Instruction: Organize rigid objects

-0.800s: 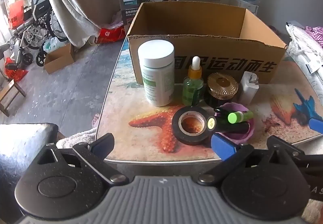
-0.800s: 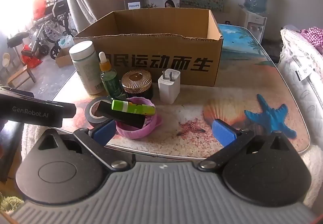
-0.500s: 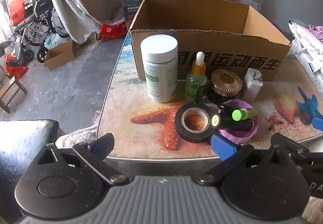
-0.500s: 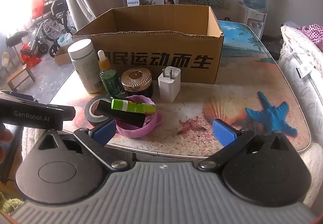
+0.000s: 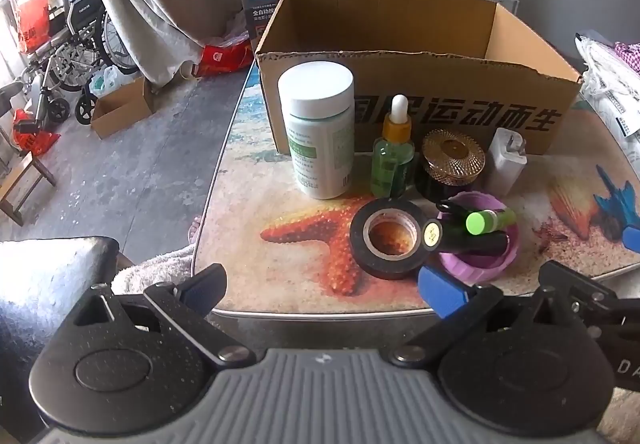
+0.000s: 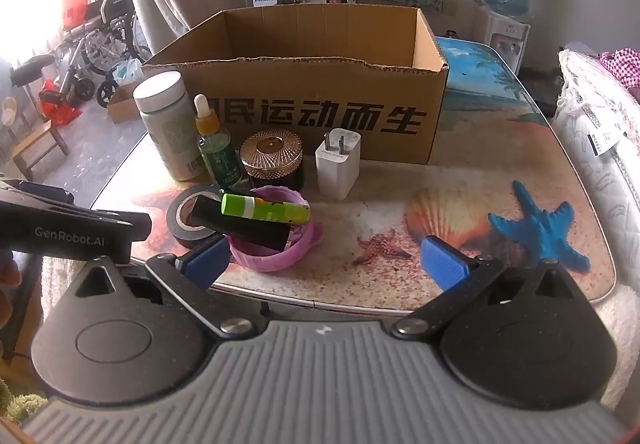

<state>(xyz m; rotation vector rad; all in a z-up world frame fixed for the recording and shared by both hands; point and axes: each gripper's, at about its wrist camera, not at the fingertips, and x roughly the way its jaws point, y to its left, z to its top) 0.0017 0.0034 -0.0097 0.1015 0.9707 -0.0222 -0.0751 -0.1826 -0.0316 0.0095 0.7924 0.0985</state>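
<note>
We hold the left gripper (image 5: 322,286) and the right gripper (image 6: 326,264) spread wide and empty over the near edge of the table (image 6: 500,148); the white bottle (image 5: 318,132), dropper bottle (image 5: 392,152), gold-lidded jar (image 5: 452,162) and charger (image 6: 338,162) stand just before the cardboard box (image 6: 320,116); nearer us, the tape roll (image 5: 390,238) lies left of the purple lid (image 6: 276,256), which carries two tubes.

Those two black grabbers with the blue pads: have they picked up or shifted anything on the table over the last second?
No. The left gripper has crept closer to the items, so the white-capped bottle and brown cardboard box look larger; the right gripper barely moved. Both remain wide open and empty. The black tape roll, purple bowl, green dropper bottle and white charger stayed put.
</note>
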